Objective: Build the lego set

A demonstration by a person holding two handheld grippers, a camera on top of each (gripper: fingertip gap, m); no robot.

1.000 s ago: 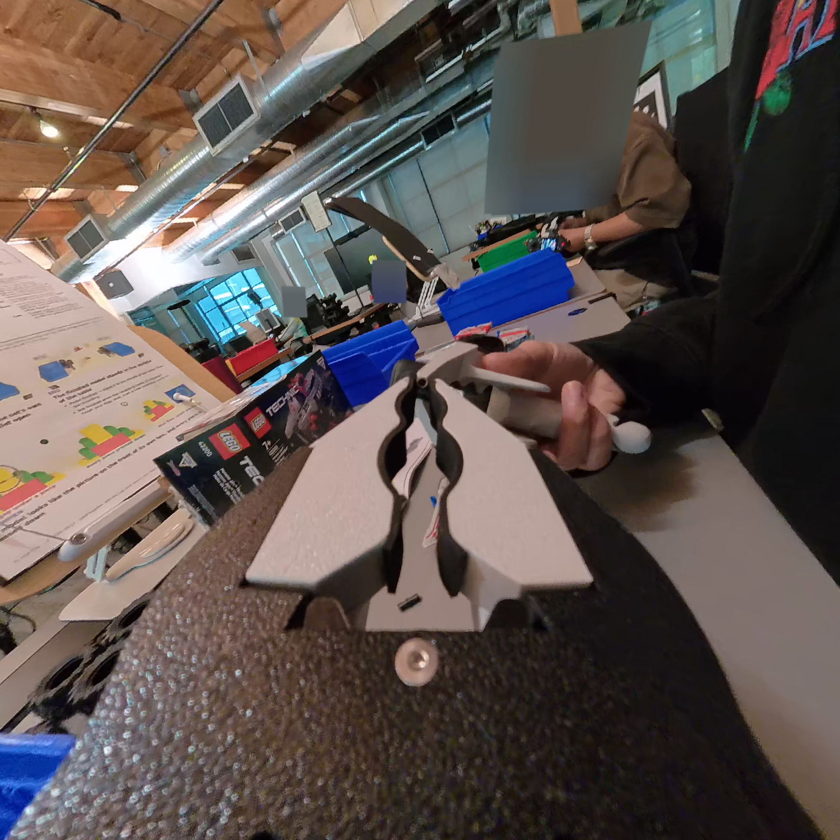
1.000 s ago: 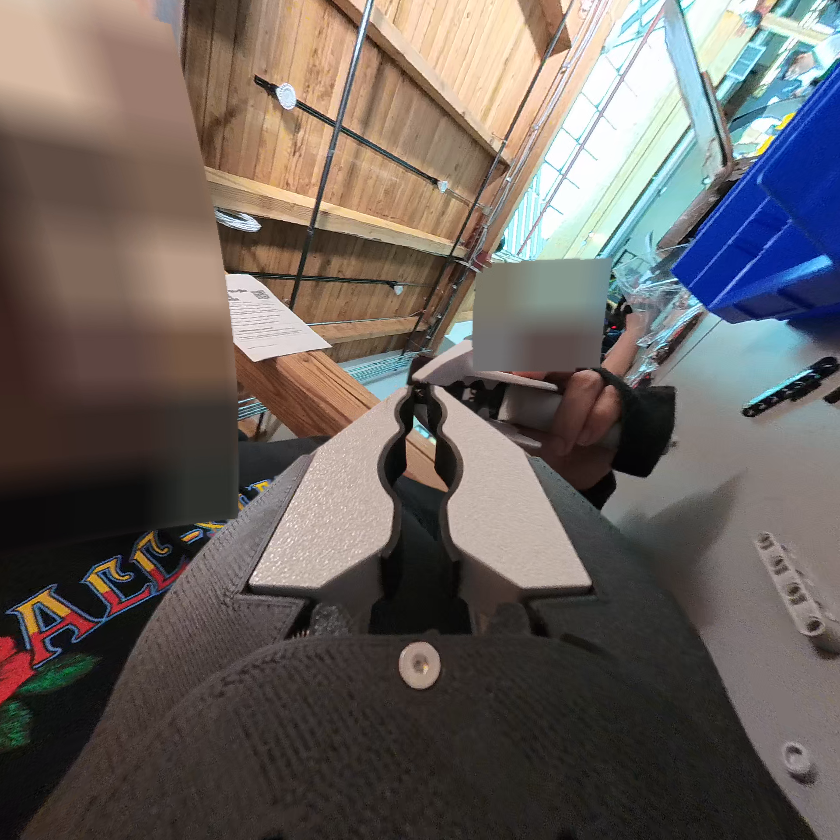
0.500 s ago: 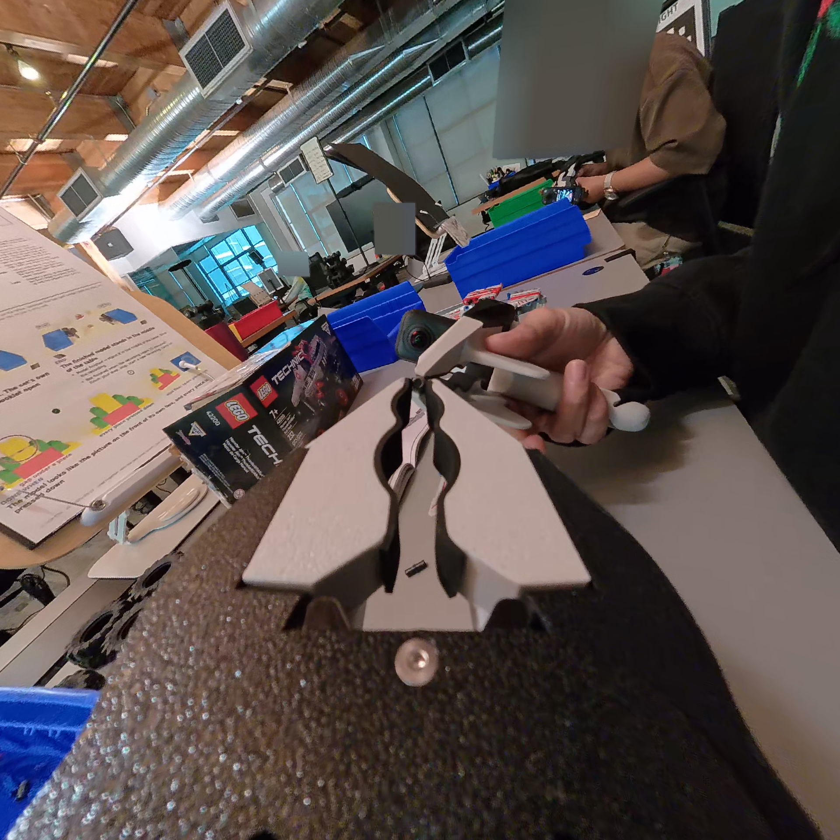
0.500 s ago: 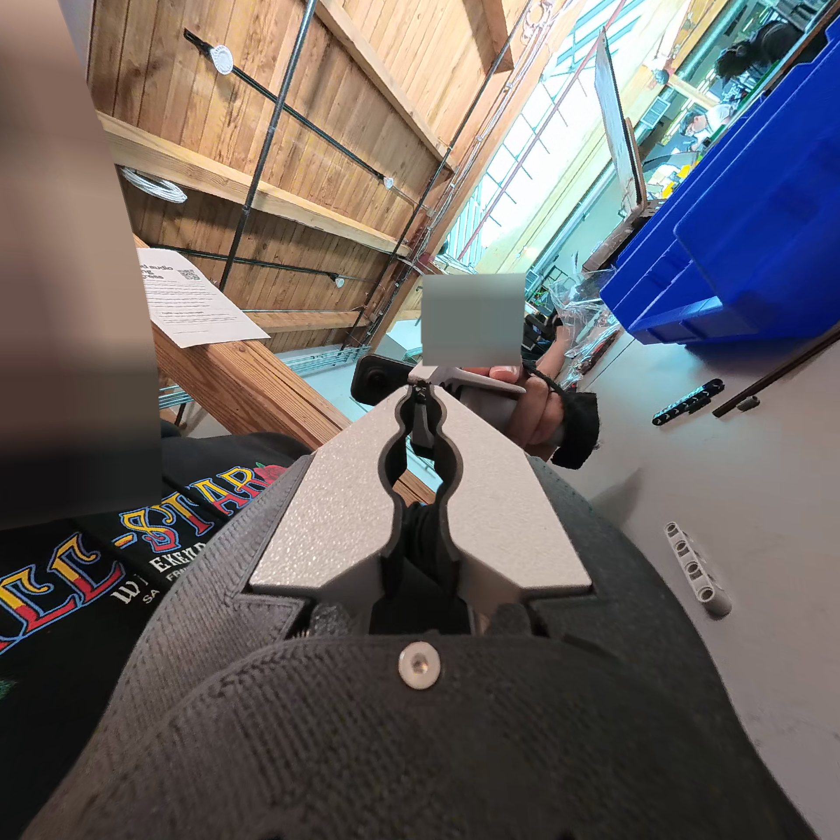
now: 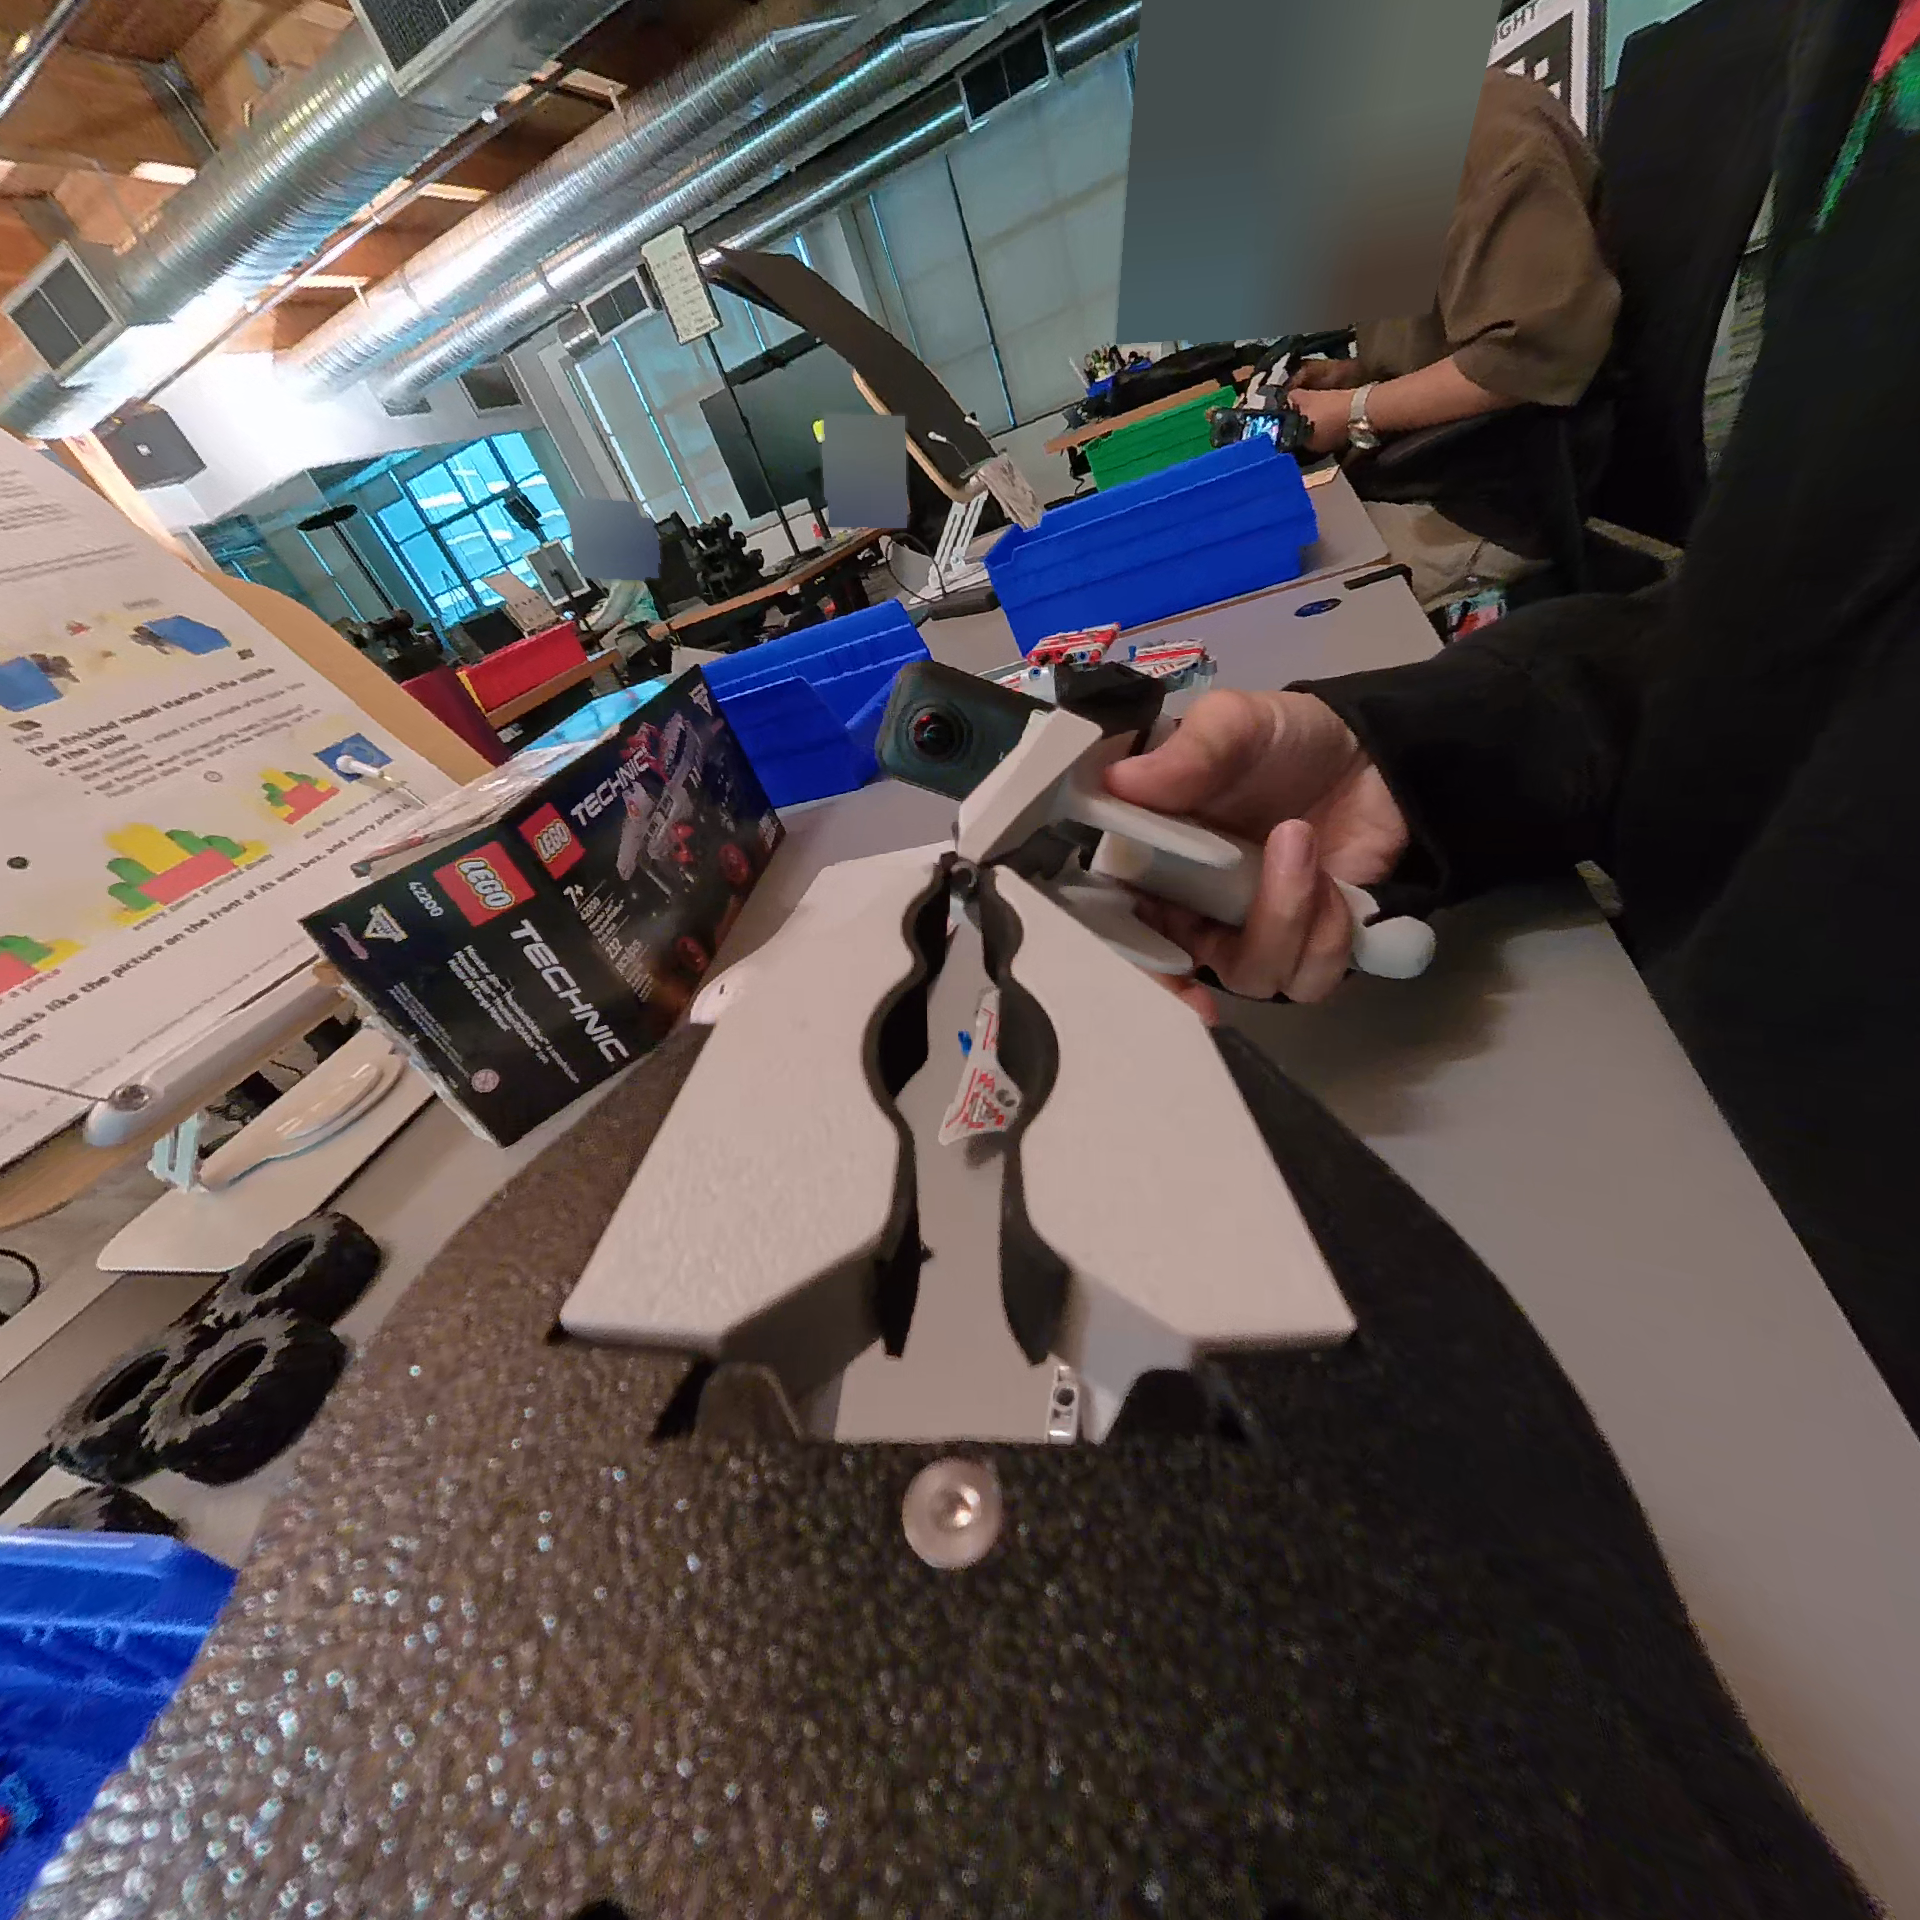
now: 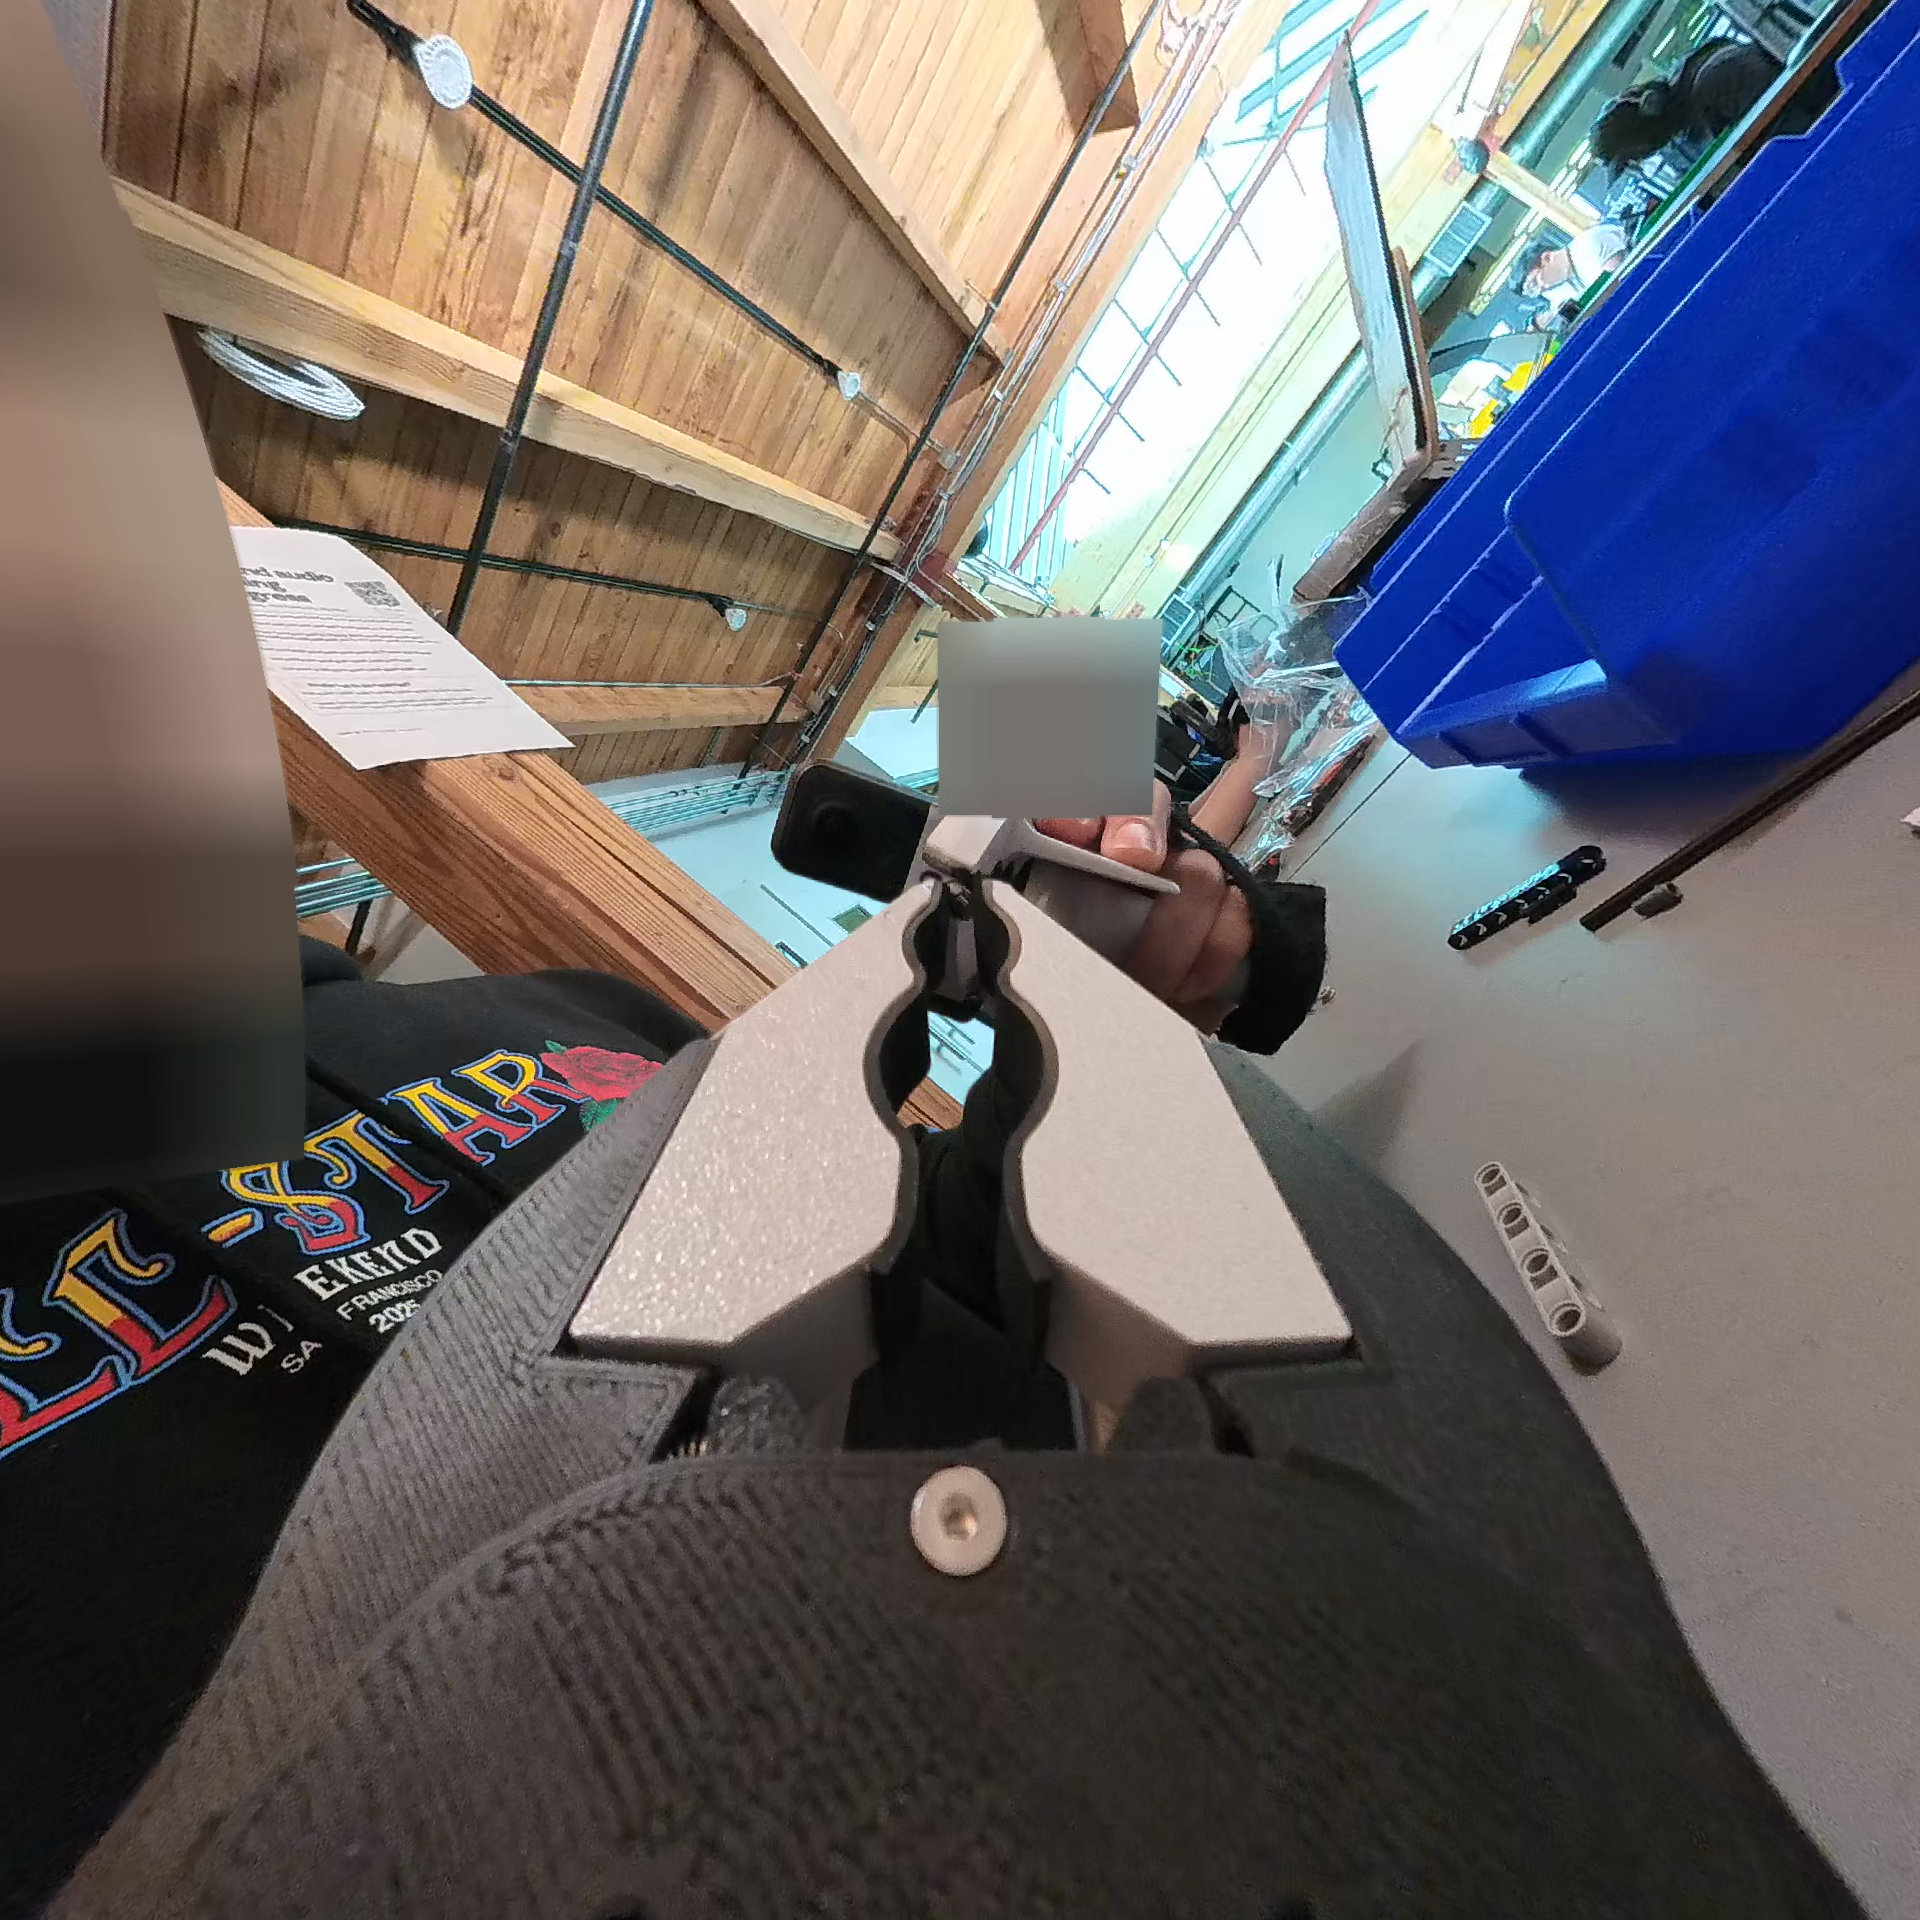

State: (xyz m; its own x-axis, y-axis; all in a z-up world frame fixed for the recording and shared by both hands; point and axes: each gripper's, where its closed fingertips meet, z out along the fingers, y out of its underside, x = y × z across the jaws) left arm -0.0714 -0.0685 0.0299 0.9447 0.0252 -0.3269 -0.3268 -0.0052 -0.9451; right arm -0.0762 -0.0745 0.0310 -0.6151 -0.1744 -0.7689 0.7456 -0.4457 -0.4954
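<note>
My two grippers meet tip to tip above the grey table [image 5: 1507, 1143]. My left gripper [image 5: 961, 878] is shut; a thin white and red sticker strip [image 5: 977, 1091] hangs in the gap behind its tips. My right gripper [image 6: 951, 888] is shut, and the left gripper [image 6: 940, 868], held in a gloved hand, touches its tips. In the left wrist view the right gripper [image 5: 977, 857] comes in from the right in a bare hand. What sits pinched at the tips is too small to tell.
A black lego box [image 5: 551, 935] and an instruction sheet [image 5: 135, 831] stand at the left, with black tyres [image 5: 239, 1382] in front. Blue bins [image 5: 821, 696] [image 6: 1714, 520] stand behind. A grey beam [image 6: 1548, 1262], a black beam [image 6: 1527, 914] and a thin axle [image 6: 1745, 821] lie on the table. Only a small space, under 4 cm, lies between the two pairs of fingers.
Both grippers have tilted down toward the table and stayed tip to tip. More of the table and its parts shows now. Both jaws have stayed shut.
</note>
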